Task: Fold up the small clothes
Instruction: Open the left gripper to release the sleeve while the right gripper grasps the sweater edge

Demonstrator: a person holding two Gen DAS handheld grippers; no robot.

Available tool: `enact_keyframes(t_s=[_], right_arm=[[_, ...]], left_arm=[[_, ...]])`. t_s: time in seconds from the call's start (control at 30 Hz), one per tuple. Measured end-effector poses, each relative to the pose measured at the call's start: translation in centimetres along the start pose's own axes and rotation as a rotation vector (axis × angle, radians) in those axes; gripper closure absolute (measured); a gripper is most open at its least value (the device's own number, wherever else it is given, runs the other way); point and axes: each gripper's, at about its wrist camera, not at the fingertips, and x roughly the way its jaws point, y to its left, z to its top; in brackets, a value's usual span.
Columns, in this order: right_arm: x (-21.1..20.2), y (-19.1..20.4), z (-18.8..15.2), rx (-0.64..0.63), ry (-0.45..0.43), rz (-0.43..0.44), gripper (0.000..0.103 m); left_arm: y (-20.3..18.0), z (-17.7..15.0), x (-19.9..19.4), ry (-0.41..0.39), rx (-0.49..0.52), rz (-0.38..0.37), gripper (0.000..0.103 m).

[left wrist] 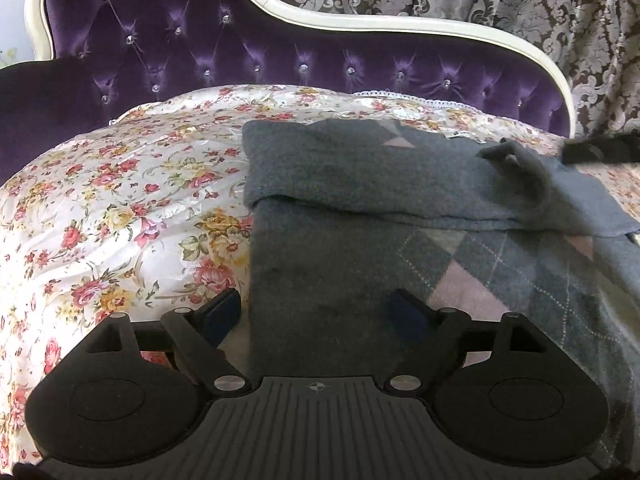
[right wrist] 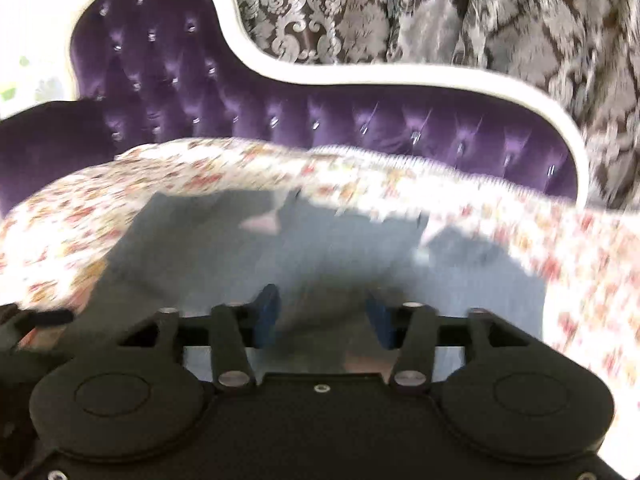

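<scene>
A grey knitted garment [left wrist: 360,208] with a pink and grey argyle pattern lies partly folded on the floral bedspread [left wrist: 120,200]. A folded-over layer covers its far half. My left gripper [left wrist: 316,316] is open, low over the garment's near left edge. The other gripper's black tip [left wrist: 600,150] shows at the far right, by a raised grey corner. In the right wrist view, which is blurred by motion, my right gripper [right wrist: 322,320] is open over the grey garment [right wrist: 280,248], with nothing between its blue pads.
A purple tufted headboard [left wrist: 200,48] with a white frame runs along the back. Patterned damask curtains [left wrist: 520,0] hang behind it. The floral bedspread [right wrist: 580,280] surrounds the garment on the left and right.
</scene>
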Motion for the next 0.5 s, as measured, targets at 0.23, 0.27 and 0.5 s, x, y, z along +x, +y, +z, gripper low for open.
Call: enact_keyframes(t_s=[0.23,0.27,0.5], right_arm=[[8.3,1.7,1.5,-0.145,0.114,-0.157,0.07],[8.2,1.0,1.3,-0.135,0.117,-0.173,0.085],[3.1,-7.2,-1.5,0.191,0.089,-0.17,0.077]], left_arm=[[0.0,-0.1,0.0,0.002,-0.004,0.001,0.019],[0.0,-0.1,0.0,0.002,-0.004,0.001,0.019],[0.0,-0.2,0.1,0.001,-0.002,0.001,0.019]])
